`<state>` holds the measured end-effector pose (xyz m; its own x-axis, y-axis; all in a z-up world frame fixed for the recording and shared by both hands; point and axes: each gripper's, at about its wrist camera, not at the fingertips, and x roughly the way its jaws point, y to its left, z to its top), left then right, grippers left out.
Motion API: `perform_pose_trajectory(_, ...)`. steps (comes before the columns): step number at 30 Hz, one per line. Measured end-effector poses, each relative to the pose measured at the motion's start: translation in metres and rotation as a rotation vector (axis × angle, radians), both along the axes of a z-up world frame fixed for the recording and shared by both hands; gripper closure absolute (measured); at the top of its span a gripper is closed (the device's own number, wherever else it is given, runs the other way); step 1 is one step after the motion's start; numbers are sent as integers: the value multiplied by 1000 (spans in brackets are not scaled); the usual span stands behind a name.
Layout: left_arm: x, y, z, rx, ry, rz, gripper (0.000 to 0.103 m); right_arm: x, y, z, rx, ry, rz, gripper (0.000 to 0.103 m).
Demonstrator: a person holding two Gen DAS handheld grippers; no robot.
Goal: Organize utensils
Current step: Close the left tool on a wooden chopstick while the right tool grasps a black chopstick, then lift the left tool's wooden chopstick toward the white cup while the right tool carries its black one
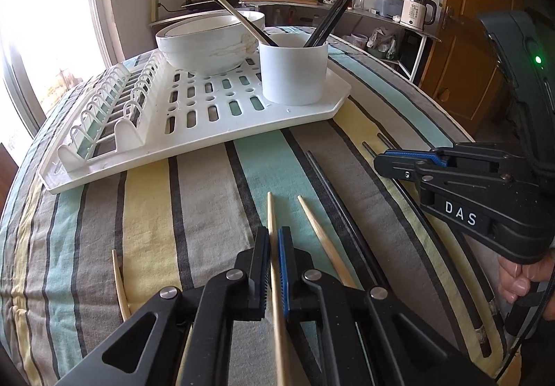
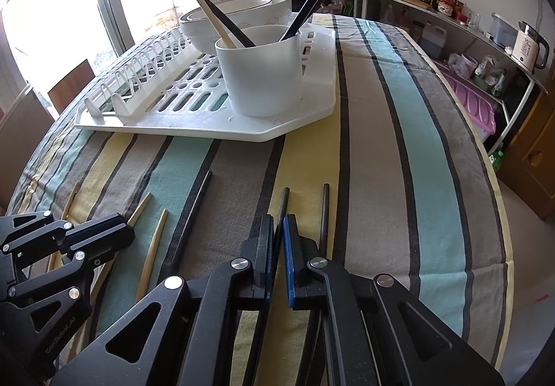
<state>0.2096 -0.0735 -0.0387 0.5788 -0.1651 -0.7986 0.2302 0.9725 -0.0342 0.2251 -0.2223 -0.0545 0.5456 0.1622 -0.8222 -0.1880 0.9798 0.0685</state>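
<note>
My left gripper (image 1: pixel 274 234) is shut on a pale wooden chopstick (image 1: pixel 271 212) that lies on the striped cloth. My right gripper (image 2: pixel 279 223) is shut on a black chopstick (image 2: pixel 285 199), also down on the cloth. In the left wrist view the right gripper (image 1: pixel 380 160) shows at the right, held by a hand. The left gripper (image 2: pixel 129 229) appears at the lower left of the right wrist view. A white cup (image 1: pixel 295 73) (image 2: pixel 263 77) stands on the white dish rack (image 1: pixel 194 139) (image 2: pixel 173 126) with several black and pale chopsticks upright in it.
Loose on the cloth lie a wooden chopstick (image 1: pixel 322 236), another at the left (image 1: pixel 119 282), and black ones (image 2: pixel 192 212) (image 2: pixel 325 212). Stacked white bowls (image 1: pixel 204 45) sit on the rack behind the cup. Kitchen shelves and a kettle (image 1: pixel 416 13) stand beyond the table's edge.
</note>
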Motion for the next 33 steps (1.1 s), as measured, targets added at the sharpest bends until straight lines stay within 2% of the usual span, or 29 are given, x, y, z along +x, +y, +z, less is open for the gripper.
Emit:
perform_pose_trajectory(5,-1,8,9,-49,-10,6,98,-8,-1,14,39,-48,8,98)
perform_pose_trajectory(11,-7,16,34,-89,-58,0,98,-16,-1,40,73,-119,15,98)
perform_pose_trajectory(20,-19,34,90,-168,-190,-16,98,-30,-8,88,124,-243,7,99)
perform_pose_trajectory(24,-23,44,101,-226,-224,-14,98,-34,-9,97,133,-270,5,99)
perform_pose_trajectory(27,-20,45,92,-239,-173,-14,98,-35,-8,97,133,-270,8,99)
perform_pose_trajectory(33,-7,28,32,-103,31,12,98,-33,1,83,113,-225,28,99)
